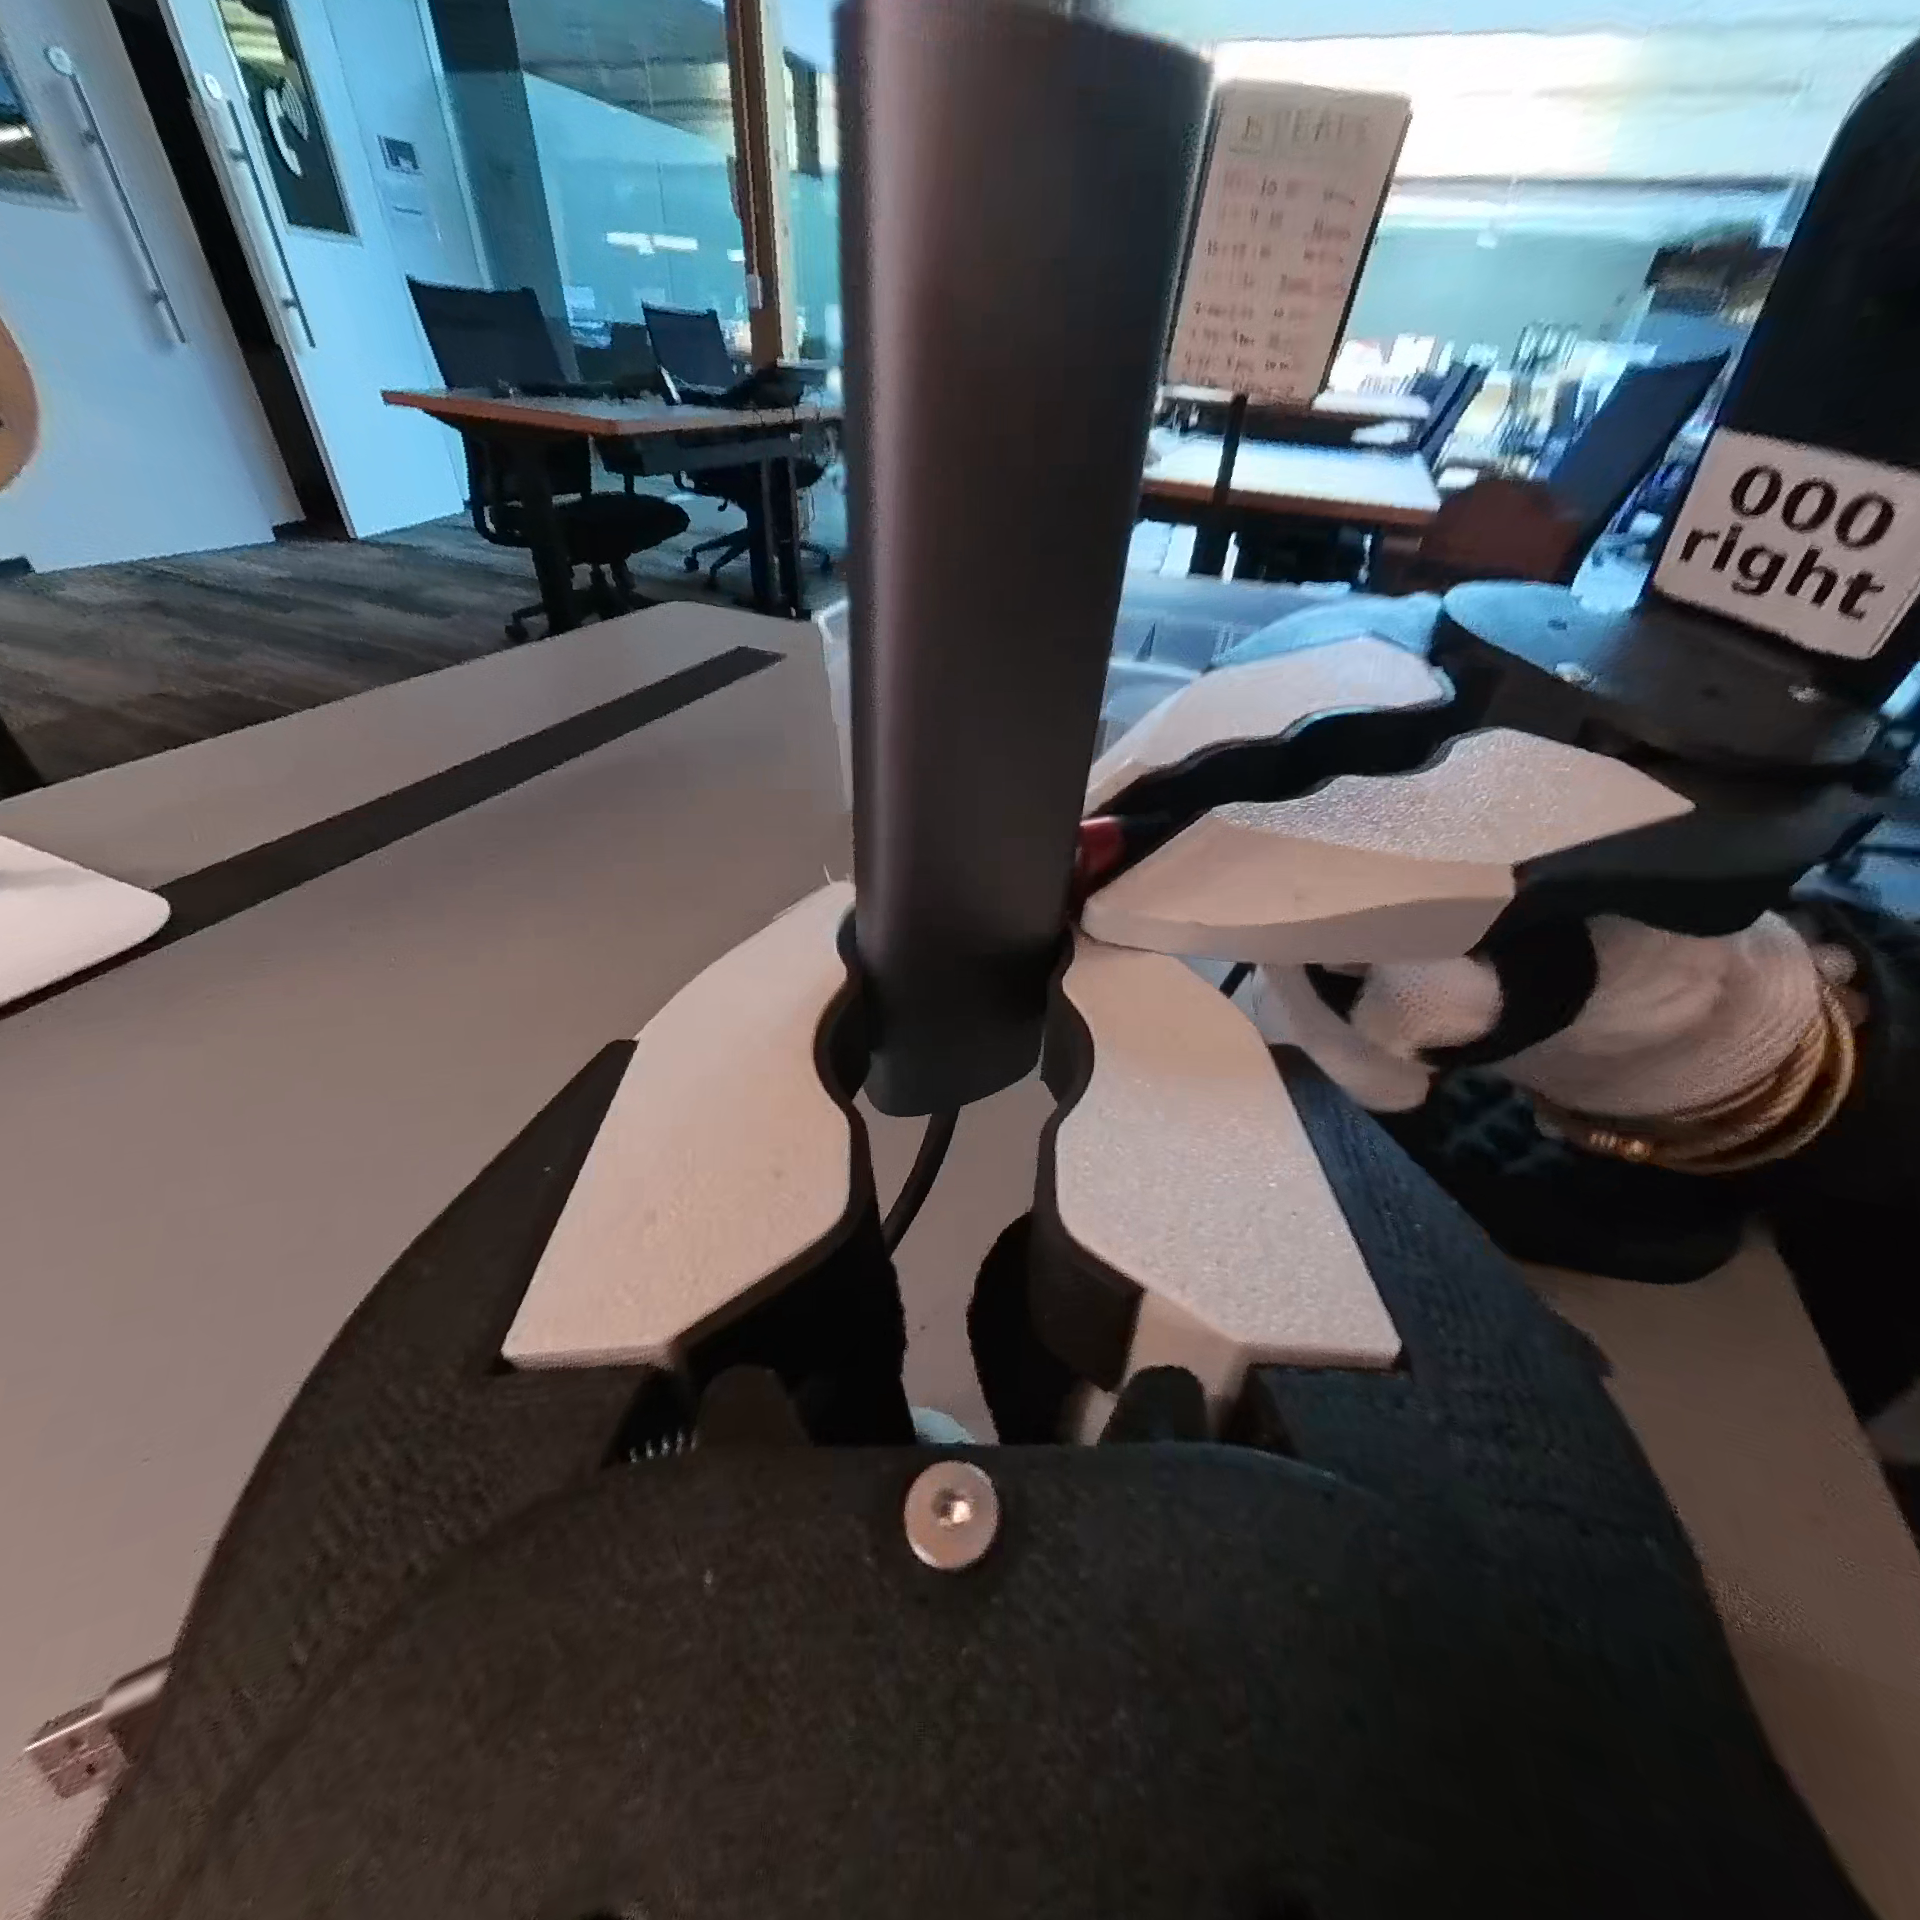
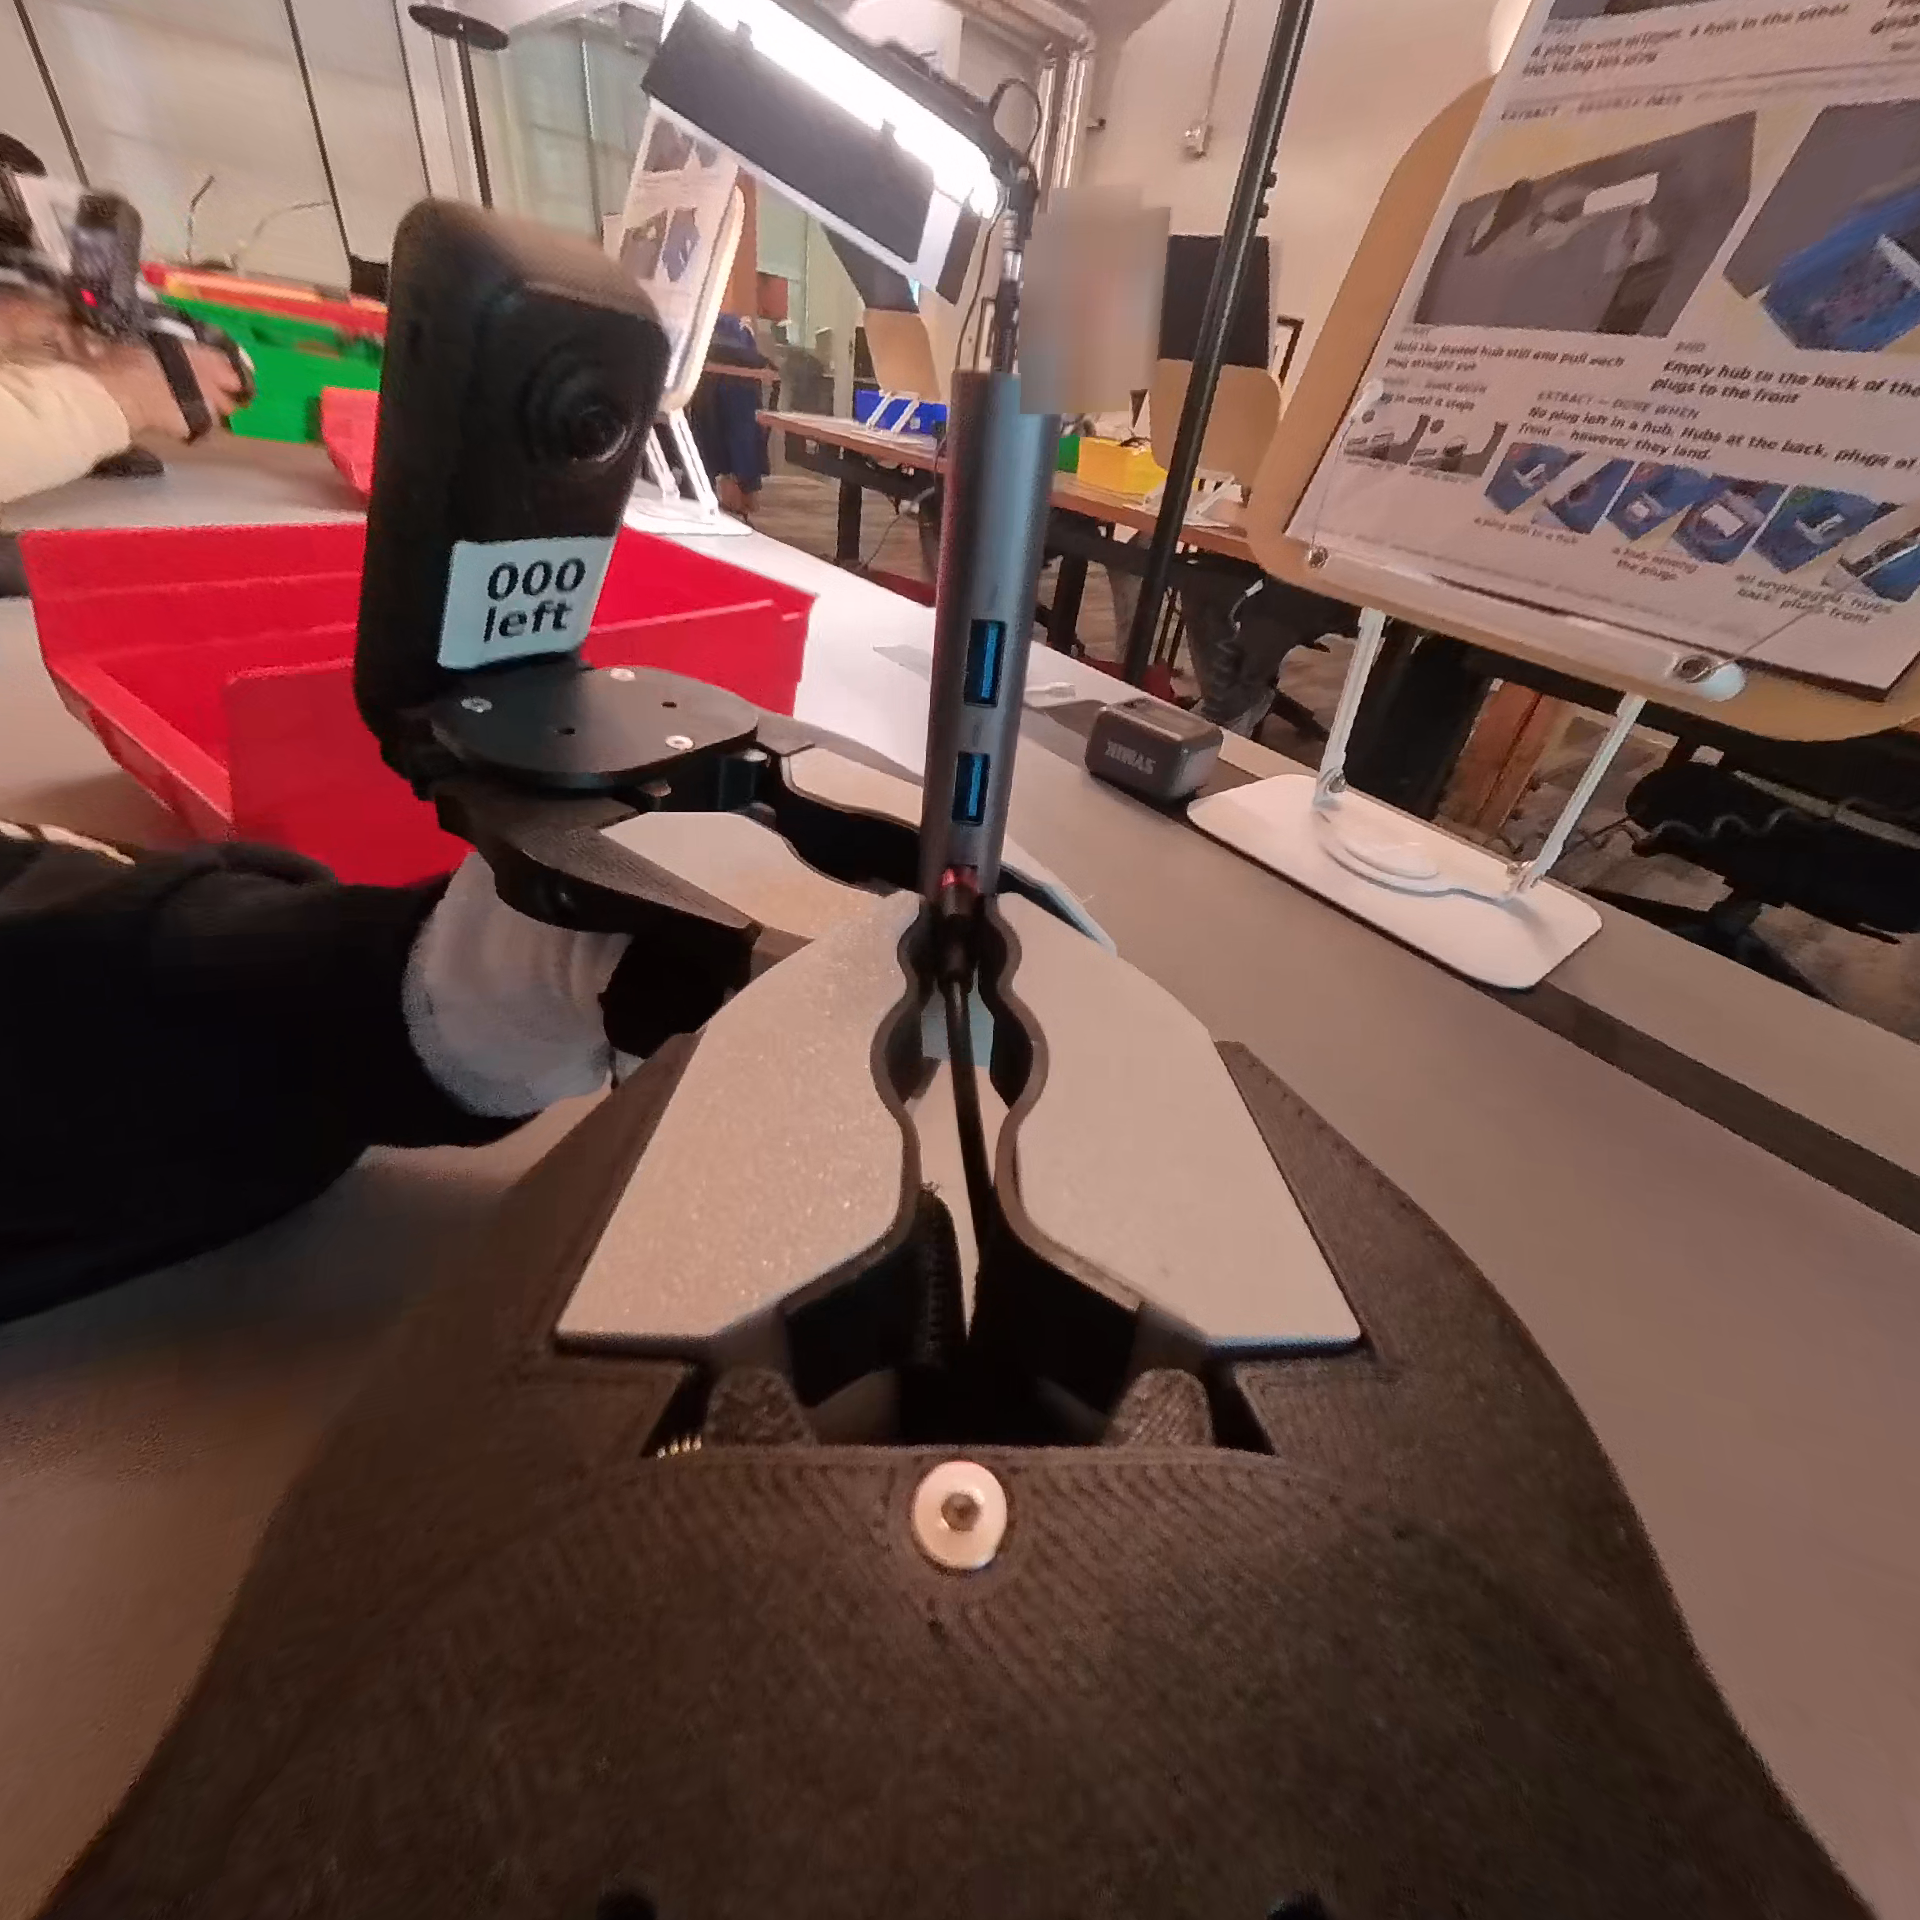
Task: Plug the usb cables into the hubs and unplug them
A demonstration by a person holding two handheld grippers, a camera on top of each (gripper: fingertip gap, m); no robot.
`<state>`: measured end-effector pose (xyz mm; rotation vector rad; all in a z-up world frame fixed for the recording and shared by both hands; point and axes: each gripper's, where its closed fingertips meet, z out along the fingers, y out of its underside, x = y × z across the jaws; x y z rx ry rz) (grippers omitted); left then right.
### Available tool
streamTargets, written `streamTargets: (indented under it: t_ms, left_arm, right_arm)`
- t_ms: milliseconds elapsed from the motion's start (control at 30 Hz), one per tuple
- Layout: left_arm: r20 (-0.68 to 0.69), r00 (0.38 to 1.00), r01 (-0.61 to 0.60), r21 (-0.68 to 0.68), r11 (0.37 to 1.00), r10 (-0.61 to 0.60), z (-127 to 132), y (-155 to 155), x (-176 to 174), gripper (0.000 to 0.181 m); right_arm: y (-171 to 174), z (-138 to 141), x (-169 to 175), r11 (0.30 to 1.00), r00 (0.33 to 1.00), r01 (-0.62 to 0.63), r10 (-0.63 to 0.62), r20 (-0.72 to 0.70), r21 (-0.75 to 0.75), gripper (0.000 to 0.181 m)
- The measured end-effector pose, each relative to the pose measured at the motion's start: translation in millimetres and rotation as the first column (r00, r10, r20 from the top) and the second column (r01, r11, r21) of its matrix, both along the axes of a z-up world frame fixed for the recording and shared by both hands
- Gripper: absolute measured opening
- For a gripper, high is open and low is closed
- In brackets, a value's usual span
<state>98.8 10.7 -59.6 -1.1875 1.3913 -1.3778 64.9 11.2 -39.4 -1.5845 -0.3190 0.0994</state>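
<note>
Gripping: both grippers clenched, above the grey table [image 2: 1558,1195].
Left gripper [image 1: 951,1003]: fingers [image 1: 717,1122] clamp the lower end of the grey hub [image 1: 997,468], which stands upright above the table.
Right gripper [image 2: 951,940]: fingers [image 2: 1132,1132] pinch the black cable's plug [image 2: 954,891], seated in the hub's bottom port.
Hub ports [image 2: 982,665]: two blue, empty.
Cable [image 2: 971,1122]: trails back between the right fingers.
</note>
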Motion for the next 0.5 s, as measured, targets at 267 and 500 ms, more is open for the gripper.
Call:
streamTargets:
  t_ms: [267, 500]
  left_arm:
    - [0.196, 0.960, -0.025, -0.650, 0.760, 0.199, 33.7, 96.2, -31.7, 0.029]
    - [-0.021, 0.999, 0.034, 0.068, 0.997, -0.033, -5.7, -0.2, 5.2, 0.029]
  right_arm:
    - [-24.0, 29.2, -14.9, 0.977, 0.984, 0.007, -0.045, 0.173, 0.214, 0.008]
    - [-46.6, 81.4, 0.8, 0.919, 0.990, -0.111, 0.134, -0.035, 0.379, 0.008]
